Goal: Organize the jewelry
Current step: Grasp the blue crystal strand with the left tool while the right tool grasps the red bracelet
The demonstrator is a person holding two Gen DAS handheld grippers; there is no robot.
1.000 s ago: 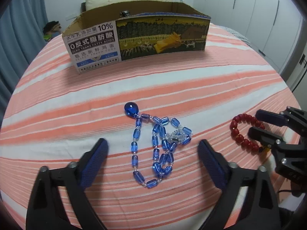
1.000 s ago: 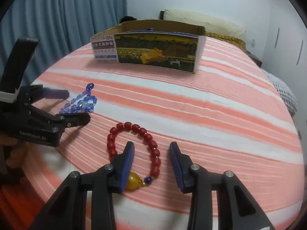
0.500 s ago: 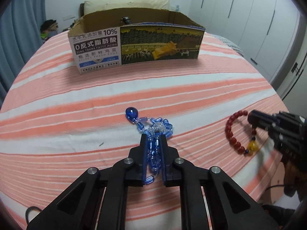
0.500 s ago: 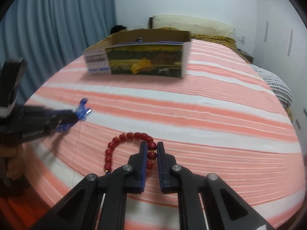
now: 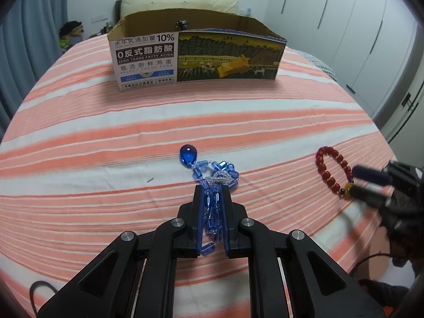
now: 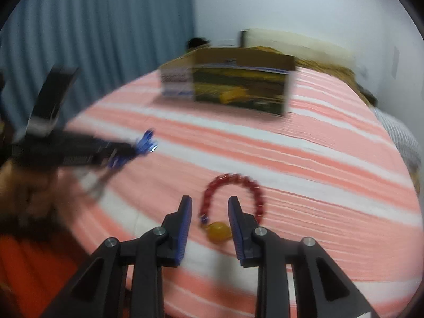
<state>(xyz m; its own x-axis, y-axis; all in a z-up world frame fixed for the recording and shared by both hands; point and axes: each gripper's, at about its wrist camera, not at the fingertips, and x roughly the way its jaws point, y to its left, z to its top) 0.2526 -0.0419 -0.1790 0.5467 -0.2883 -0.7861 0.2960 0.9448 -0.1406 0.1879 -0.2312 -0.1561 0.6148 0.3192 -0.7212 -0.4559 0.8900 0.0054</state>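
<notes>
Striped bed (image 5: pixel 106 137) — wide bare stretch before the box (image 5: pixel 196 53).

The right gripper (image 6: pixel 209 206) is opening its jaws around the red bead bracelet (image 6: pixel 233 185), amber bead (image 6: pixel 218 232) sitting loose between them on the striped bedspread (image 6: pixel 318 164). Off left, the left gripper (image 6: pixel 124 151) is pinching blue beads (image 6: pixel 145 139), all blurry.
</notes>
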